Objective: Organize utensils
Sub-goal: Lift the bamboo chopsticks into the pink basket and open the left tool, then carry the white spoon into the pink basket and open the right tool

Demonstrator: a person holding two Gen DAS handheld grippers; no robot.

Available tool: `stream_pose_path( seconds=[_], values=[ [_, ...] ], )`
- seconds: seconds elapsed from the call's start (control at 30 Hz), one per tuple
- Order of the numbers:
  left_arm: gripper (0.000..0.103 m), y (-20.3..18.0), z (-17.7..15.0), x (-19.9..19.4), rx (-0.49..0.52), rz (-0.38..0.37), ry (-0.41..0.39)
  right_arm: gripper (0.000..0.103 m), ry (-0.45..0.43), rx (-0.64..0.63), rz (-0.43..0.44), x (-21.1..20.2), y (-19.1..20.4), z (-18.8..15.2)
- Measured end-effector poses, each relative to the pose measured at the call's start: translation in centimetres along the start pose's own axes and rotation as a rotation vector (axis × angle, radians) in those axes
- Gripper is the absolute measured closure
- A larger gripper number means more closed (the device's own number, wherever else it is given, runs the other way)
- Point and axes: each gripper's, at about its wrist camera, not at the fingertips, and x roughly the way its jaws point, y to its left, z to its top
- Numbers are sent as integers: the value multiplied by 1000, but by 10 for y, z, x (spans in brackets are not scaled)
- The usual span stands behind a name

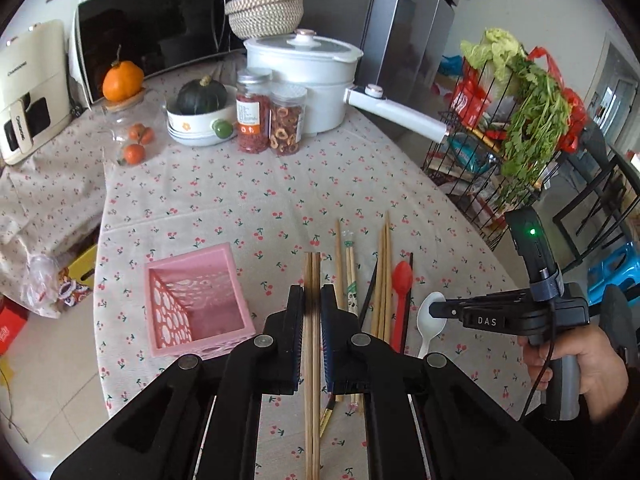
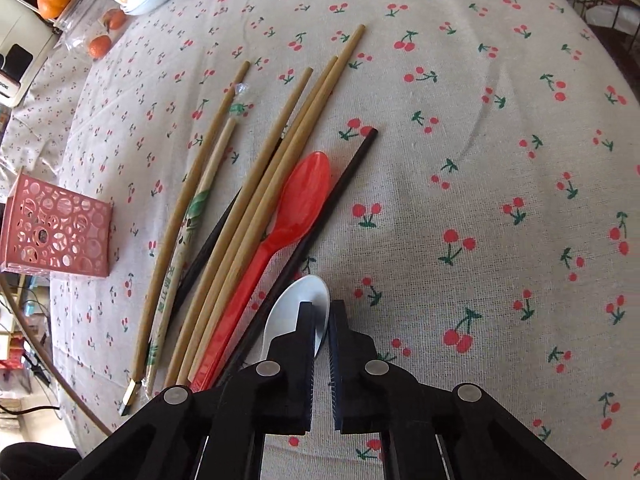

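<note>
My left gripper is shut on a pair of wooden chopsticks, held above the cherry-print tablecloth. The empty pink perforated basket stands just left of it. Several loose chopsticks, a red spoon and a black chopstick lie side by side on the cloth. My right gripper points down at the near end of that row. It is shut on the rim of the white spoon. In the left wrist view the right gripper sits on the white spoon, with a hand around its handle.
A white pot with a long handle, two jars and a bowl holding a dark squash stand at the back. A wire rack with greens stands off the table's right edge. The table's left edge drops to the floor.
</note>
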Motion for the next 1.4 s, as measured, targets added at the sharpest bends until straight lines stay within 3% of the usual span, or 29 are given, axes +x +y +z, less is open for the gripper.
stream_pose_path(
  seconds=[0.2, 0.43, 0.6, 0.73, 0.9, 1.23, 1.3, 1.33, 1.37, 1.4],
  values=[
    [95, 26, 1, -66, -78, -79, -198, 99, -169, -93, -47, -47, 30, -17],
    [95, 40, 15, -138, -82, -25, -508, 99, -428, -206, -57, -106, 77, -38],
    [95, 49, 23, -158, -64, 46, -616, 99, -512, -218, -57, -116, 99, -35],
    [95, 59, 28, -143, -67, 92, -586, 99, -534, -215, -59, -116, 107, -32],
    [95, 72, 33, -95, -52, 149, -464, 99, -552, -211, -67, -115, 112, -27],
    [93, 86, 36, -29, -67, 142, -302, 99, -600, -248, -71, -115, 131, -28],
    [88, 88, 35, -25, -92, 140, -272, 99, -609, -251, -65, -115, 134, -28],
    [76, 91, 35, -25, -107, 135, -260, 99, -613, -252, -58, -115, 136, -28],
    [56, 92, 33, -26, -122, 129, -254, 99, -617, -253, -52, -115, 137, -28],
    [46, 94, 31, -28, -136, 124, -253, 99, -622, -256, -48, -116, 139, -28]
  ],
)
